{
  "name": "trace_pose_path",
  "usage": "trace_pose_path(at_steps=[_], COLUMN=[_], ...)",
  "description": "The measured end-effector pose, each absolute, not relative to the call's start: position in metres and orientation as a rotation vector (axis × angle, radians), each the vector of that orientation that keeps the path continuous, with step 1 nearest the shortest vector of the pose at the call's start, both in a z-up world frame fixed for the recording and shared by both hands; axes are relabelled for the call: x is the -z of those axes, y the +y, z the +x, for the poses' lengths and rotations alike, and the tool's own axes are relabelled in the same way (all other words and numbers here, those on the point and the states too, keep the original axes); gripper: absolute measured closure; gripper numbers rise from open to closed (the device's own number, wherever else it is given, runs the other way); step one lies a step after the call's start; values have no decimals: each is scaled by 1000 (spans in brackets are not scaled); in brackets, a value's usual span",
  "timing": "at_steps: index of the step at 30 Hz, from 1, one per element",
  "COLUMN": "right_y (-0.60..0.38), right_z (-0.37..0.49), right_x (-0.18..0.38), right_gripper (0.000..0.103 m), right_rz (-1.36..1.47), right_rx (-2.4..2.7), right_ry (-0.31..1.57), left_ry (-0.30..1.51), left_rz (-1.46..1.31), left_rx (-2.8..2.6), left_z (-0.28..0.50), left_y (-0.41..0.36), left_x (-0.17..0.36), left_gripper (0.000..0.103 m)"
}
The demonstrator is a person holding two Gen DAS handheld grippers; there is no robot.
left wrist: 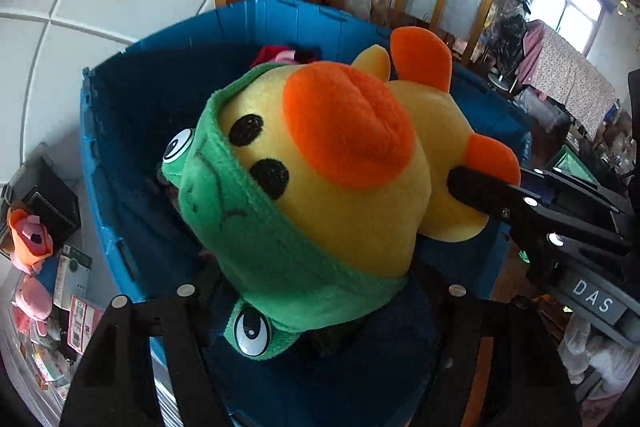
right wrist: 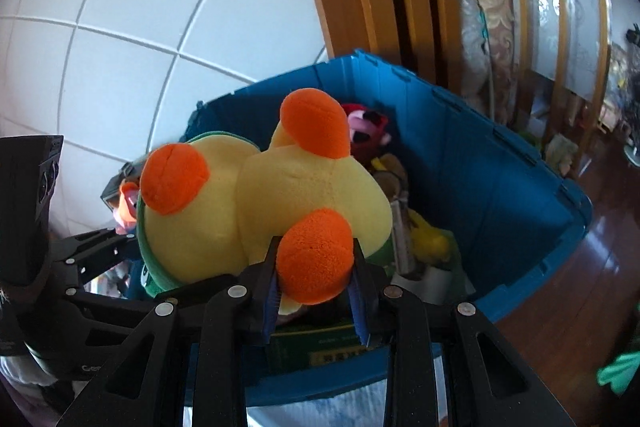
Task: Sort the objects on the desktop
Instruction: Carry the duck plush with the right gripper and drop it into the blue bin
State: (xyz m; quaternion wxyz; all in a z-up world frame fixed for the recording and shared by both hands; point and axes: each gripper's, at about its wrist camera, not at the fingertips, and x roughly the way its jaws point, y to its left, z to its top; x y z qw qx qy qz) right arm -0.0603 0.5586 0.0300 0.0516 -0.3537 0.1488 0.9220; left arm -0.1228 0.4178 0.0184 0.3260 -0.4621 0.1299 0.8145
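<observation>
A yellow plush duck with an orange bill and a green frog hood (left wrist: 320,187) hung over the open blue plastic bin (left wrist: 120,99), held up by both grippers. The right gripper (right wrist: 314,291) was clamped on one orange plush foot (right wrist: 314,259), its blue-padded fingers (right wrist: 270,303) pressing the foot from either side. The left gripper (left wrist: 320,291) had its jaws apart with the hooded head lying between them; whether its fingers pressed the plush could not be told. Inside the bin lay other soft toys, among them a red and pink one (right wrist: 366,125) and a small yellow one (right wrist: 430,239), beside a green box (right wrist: 316,347). A white tiled wall (right wrist: 120,7) rose behind the bin, and dark wooden floor (right wrist: 580,287) lay to its right.
</observation>
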Motion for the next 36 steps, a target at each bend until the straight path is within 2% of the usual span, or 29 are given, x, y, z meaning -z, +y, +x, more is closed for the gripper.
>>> trace_pose_path(at_steps=[9, 19, 23, 29, 32, 36], right_y=[581, 578, 582, 584, 582, 572], right_z=[-81, -95, -92, -84, -79, -72], right_x=[8, 24, 22, 9, 1, -11], right_gripper=[74, 71, 69, 56, 53, 32], right_rz=[-1396, -1509, -1492, -1430, -1400, -1356], right_rx=[-2726, -2654, -2651, -2650, -2656, -2673], right_ry=[413, 208, 207, 170, 137, 99], left_ry=[364, 434, 438, 436, 439, 426], left_rz=[-1538, -1509, -1487, -1431, -1362, -1224], left_rx=[-1985, -1988, -1994, -2005, -2046, -2148], left_z=[-131, -122, -122, -114, -107, -96], left_y=[440, 441, 440, 436, 427, 406], left_x=[21, 27, 25, 12, 0, -25], left_gripper=[28, 28, 28, 28, 28, 28])
